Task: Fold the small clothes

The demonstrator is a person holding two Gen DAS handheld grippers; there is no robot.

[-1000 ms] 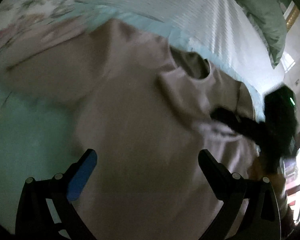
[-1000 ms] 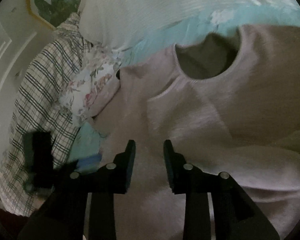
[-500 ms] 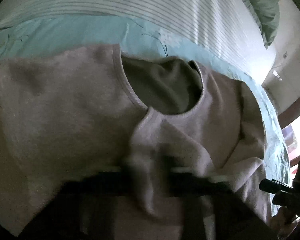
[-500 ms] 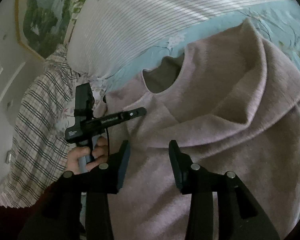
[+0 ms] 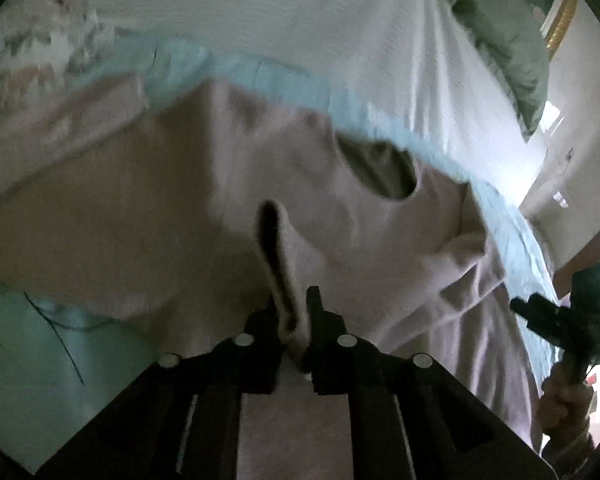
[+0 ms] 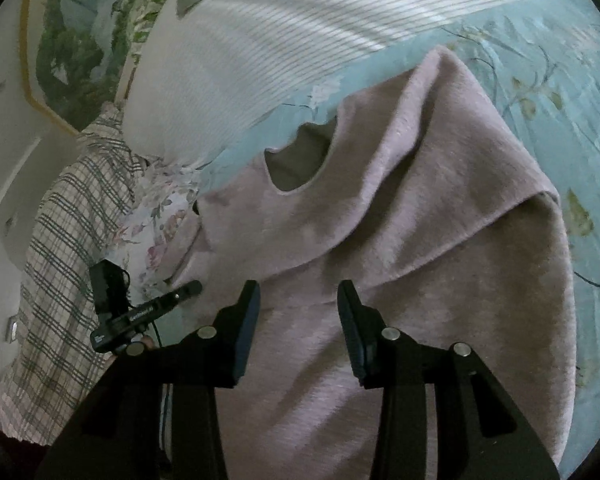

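A pale pink sweater (image 5: 180,200) lies on the bed with its neck opening (image 5: 384,176) toward the pillows. My left gripper (image 5: 293,300) pinches a raised fold of the sweater between its pads, and its jaws are opening a little. The right wrist view shows the sweater (image 6: 420,220) with its right side folded over the body. My right gripper (image 6: 299,292) hovers open above the sweater's lower middle with nothing between its fingers. The left gripper (image 6: 152,308) shows at the sweater's left edge, held by a hand.
A teal flowered bedsheet (image 6: 540,80) lies under the sweater. A white striped pillow (image 6: 260,60) sits behind it, a green pillow (image 5: 500,32) at the far right. Checked cloth (image 6: 60,260) and floral fabric (image 6: 160,216) lie left of the sweater.
My left gripper went from wide open to shut on a fold of the sweater and drew back with it. My right gripper's jaws widened and it pulled back from the neck opening.
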